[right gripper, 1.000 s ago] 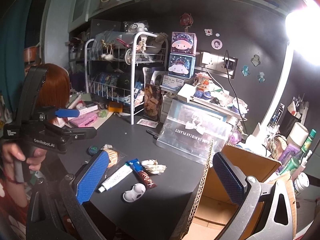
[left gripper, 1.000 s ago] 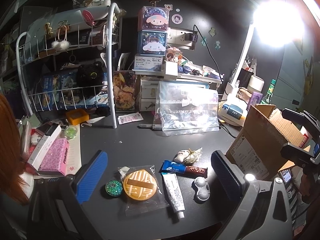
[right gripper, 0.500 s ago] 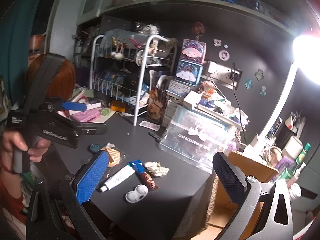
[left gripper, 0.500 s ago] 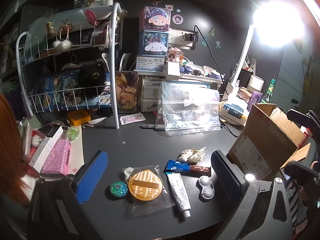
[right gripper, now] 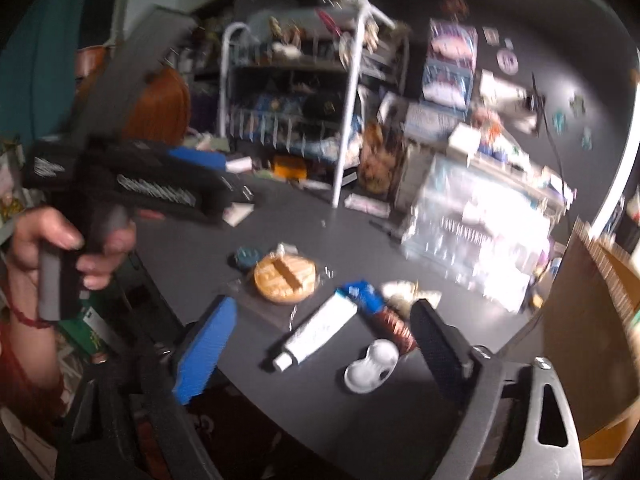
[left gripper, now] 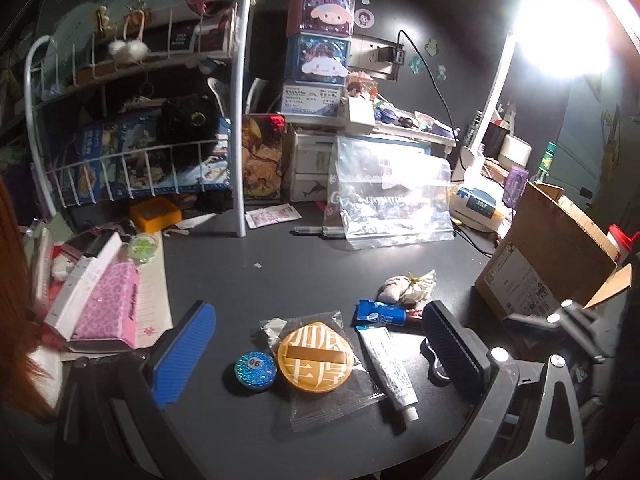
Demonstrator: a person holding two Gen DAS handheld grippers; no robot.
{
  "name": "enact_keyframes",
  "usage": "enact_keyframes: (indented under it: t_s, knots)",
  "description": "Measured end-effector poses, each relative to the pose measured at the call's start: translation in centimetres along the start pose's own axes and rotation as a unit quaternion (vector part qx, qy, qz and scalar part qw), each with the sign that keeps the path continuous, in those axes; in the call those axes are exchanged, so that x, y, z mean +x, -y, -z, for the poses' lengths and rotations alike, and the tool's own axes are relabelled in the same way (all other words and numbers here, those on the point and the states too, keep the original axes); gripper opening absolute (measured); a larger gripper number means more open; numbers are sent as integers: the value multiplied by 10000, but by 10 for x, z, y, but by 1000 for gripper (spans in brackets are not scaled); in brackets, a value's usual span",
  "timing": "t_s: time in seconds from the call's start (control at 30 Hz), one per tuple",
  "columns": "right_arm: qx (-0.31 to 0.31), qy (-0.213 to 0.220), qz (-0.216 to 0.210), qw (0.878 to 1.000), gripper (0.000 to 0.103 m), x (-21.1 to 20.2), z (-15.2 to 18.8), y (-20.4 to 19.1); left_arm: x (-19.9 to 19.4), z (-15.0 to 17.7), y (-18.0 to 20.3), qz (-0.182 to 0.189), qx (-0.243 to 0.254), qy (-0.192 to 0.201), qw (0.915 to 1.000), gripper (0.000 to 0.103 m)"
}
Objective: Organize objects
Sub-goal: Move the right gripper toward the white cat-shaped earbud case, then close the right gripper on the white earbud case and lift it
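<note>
Left view: white tube (left gripper: pixel 389 369) lies flat on dark desk (left gripper: pixel 256 280), long axis near-far, cap toward camera, beside orange disc in clear bag (left gripper: pixel 316 356). Left gripper (left gripper: pixel 320 356) wide, empty.
Right view, blurry: tube (right gripper: pixel 318 332) diagonal, cap lower left; right gripper (right gripper: pixel 320 344) jaws just been closing, still apart, nothing gripped

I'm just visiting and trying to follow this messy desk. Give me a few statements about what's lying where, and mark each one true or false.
1. The orange puff is inside a clear bag. True.
2. The white tube stands upright. False: it lies flat on the desk.
3. The glitter tin sits beside the puff. True.
4. The right gripper grips the tube. False: its jaws, just closing, hold nothing.
5. The cardboard box is sealed. False: its flaps are open.
</note>
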State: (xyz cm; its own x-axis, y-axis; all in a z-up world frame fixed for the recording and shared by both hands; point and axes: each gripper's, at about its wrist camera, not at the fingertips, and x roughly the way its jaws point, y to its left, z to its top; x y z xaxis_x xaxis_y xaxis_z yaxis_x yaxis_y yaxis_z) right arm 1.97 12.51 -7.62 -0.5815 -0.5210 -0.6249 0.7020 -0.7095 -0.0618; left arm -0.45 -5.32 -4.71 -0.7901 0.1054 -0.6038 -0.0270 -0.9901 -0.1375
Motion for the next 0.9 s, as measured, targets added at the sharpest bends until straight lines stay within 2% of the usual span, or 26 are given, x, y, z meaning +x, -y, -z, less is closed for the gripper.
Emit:
enact_keyframes:
  t_s: [0.03, 0.1, 0.23, 0.37, 0.47, 0.67, 0.8, 0.9]
  knots:
    - [101, -80, 20, 9999, 75, 6, 4, 5, 3, 2, -2, 78, -8, -15, 10000, 103]
    - [364, -249, 150, 9989, 65, 20, 18, 15, 10, 5, -4, 176, -31, -13, 9998, 103]
    - [813, -502, 230, 9952, 60, 40, 36, 30, 22, 12, -6, 229, -54, -37, 9997, 103]
    - [974, -595, 299, 9930, 59, 53, 41, 33, 25, 16, -4, 293, 142, 148, 9994, 103]
    - [1072, -596, 424, 9915, 48, 60, 43, 39, 27, 17, -2, 341, 219, 133, 9991, 103]
    - [916, -531, 630, 9924, 33, 63, 44, 41, 33, 16, 4, 749, 324, -99, 9966, 103]
    - [817, -537, 627, 9932, 30, 62, 45, 43, 38, 15, 11, 1272, 432, -418, 9901, 103]
    - [771, -530, 521, 9942, 30, 60, 46, 45, 42, 16, 22, 1450, 631, -657, 9852, 102]
